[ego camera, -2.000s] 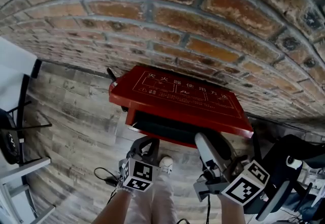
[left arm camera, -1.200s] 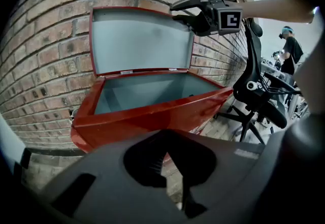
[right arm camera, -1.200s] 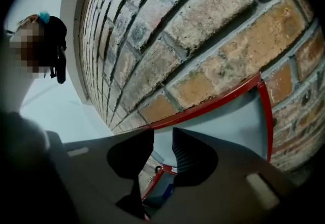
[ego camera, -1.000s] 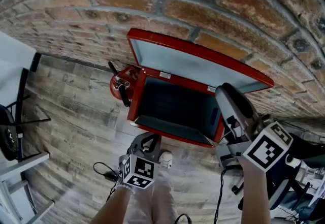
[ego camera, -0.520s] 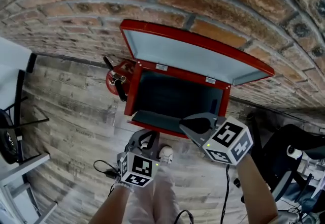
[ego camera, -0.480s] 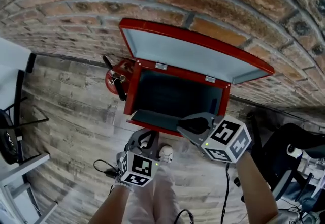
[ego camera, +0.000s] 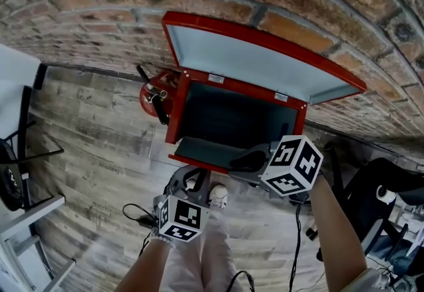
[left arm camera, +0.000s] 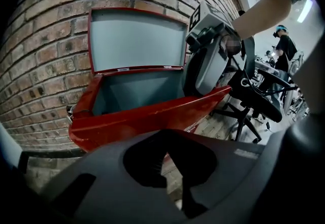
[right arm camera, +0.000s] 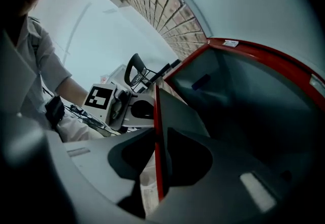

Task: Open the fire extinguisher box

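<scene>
The red fire extinguisher box (ego camera: 173,112) stands on the floor against the brick wall, its lid (ego camera: 258,62) raised back against the bricks and its dark inside showing. A front panel (ego camera: 199,151) leans outward at the near side. My right gripper (ego camera: 242,161) is at that near edge. In the right gripper view the thin red panel edge (right arm camera: 158,157) runs between the jaws, which are opening. My left gripper (ego camera: 189,181) hangs low in front of the box (left arm camera: 132,121), shut and empty.
A red extinguisher (ego camera: 154,95) with a black hose stands left of the box. An office chair (ego camera: 377,204) is at the right, white furniture (ego camera: 20,85) and a black stand (ego camera: 13,178) at the left. A cable (ego camera: 136,221) lies on the wooden floor by my shoe (ego camera: 217,196).
The lid has swung from closed up against the wall. My right gripper came down from the lid to the box's near edge. The left gripper stayed in place.
</scene>
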Motion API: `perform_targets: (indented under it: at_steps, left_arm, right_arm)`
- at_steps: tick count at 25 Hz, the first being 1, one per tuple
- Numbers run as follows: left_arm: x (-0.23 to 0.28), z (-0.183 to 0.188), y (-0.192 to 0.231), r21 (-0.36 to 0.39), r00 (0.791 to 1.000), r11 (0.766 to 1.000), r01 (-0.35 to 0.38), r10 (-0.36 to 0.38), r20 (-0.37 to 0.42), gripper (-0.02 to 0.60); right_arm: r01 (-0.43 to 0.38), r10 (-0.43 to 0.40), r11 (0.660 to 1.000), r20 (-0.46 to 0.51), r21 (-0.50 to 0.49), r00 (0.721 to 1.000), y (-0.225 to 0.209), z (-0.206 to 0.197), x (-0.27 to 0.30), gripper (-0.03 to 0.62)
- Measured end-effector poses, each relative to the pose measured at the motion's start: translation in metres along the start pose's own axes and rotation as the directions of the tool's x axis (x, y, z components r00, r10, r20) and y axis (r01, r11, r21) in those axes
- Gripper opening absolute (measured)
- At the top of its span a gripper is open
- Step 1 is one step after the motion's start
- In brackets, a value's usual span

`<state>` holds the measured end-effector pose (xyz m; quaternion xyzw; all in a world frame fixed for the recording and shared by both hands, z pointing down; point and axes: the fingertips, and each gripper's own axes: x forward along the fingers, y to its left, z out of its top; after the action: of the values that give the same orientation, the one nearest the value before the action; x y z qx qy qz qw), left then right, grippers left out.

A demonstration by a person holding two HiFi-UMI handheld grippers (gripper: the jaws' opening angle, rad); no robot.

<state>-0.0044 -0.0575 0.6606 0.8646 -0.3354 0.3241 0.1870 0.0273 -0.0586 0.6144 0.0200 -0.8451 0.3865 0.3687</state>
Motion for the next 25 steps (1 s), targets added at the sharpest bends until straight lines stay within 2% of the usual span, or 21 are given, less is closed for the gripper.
perform_targets:
  at_steps: [4,7,16,25]
  left_arm:
    - [-0.002,-0.007,-0.003,-0.01,1.0,1.0,0.007,-0.007,-0.007,-0.002]
    - [-0.001,-0.011,-0.006,-0.008,1.0,1.0,0.015,-0.015,-0.016,0.0]
    - [-0.013,-0.035,-0.011,0.0,0.997,0.999,0.044,-0.043,-0.057,-0.001]
    - [-0.055,-0.088,0.006,-0.029,0.99,1.0,0.001,-0.005,-0.138,0.0]
  right_arm:
    - [-0.074,0.074,0.997,-0.083,0.001,0.994,0.01,-0.013,0.011,0.087]
    - [-0.097,0.093,0.995,-0.156,-0.015,0.983,0.014,-0.024,0.02,0.072]
    - [-0.127,0.123,0.992,-0.187,-0.007,0.975,0.029,-0.039,0.035,0.067]
    - [-0.138,0.138,0.99,-0.206,0.013,0.969,0.049,-0.071,0.068,0.057]
